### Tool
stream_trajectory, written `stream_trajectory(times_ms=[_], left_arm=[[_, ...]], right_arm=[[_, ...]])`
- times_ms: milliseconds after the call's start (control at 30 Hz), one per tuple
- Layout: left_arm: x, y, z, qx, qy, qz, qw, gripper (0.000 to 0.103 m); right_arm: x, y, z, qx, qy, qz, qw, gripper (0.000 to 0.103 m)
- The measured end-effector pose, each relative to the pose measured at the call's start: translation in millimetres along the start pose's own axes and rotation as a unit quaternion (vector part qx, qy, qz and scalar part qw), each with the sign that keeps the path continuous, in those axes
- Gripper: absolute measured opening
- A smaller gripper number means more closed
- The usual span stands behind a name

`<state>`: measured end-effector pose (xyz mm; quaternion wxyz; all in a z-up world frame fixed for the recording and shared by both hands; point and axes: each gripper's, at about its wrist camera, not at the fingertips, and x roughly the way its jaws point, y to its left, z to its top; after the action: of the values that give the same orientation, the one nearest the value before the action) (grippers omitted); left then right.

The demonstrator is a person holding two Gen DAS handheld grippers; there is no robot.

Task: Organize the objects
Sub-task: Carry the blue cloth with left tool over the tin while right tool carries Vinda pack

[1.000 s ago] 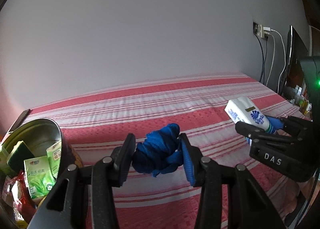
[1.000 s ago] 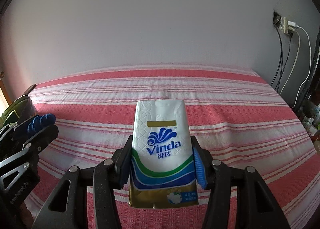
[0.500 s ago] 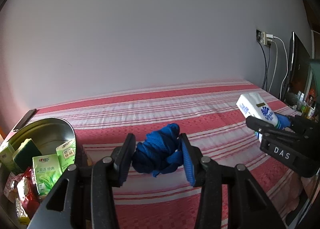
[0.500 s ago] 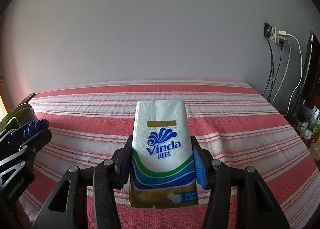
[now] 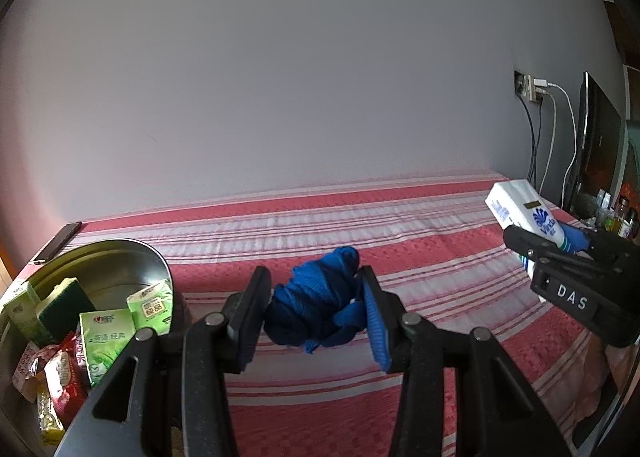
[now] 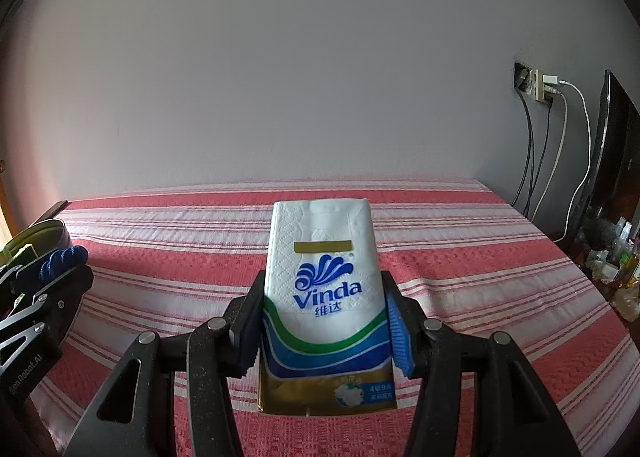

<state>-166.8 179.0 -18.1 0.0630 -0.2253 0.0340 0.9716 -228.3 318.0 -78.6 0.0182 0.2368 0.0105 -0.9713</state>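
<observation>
Left gripper (image 5: 316, 311) clamps knotted blue cloth bundle (image 5: 320, 309); round metal tin (image 5: 120, 253) lies left, probably nearest. Right gripper (image 6: 322, 321) clamps white Vinda tissue pack (image 6: 322, 277).

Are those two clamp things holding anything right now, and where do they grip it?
Yes. The left gripper pinches a bundled blue cloth across its middle. The right gripper holds a Vinda tissue pack by its sides, on its lower half.
</observation>
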Motion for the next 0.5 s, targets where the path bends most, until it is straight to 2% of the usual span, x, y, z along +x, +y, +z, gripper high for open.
stream_trajectory(times_ms=[500], left_arm=[[-10.2, 4.9, -1.2, -0.009, -0.02, 0.009, 0.9997, 0.044]], right_arm=[[-17.4, 8.8, -1.2, -0.007, -0.044, -0.008, 0.999, 0.055]])
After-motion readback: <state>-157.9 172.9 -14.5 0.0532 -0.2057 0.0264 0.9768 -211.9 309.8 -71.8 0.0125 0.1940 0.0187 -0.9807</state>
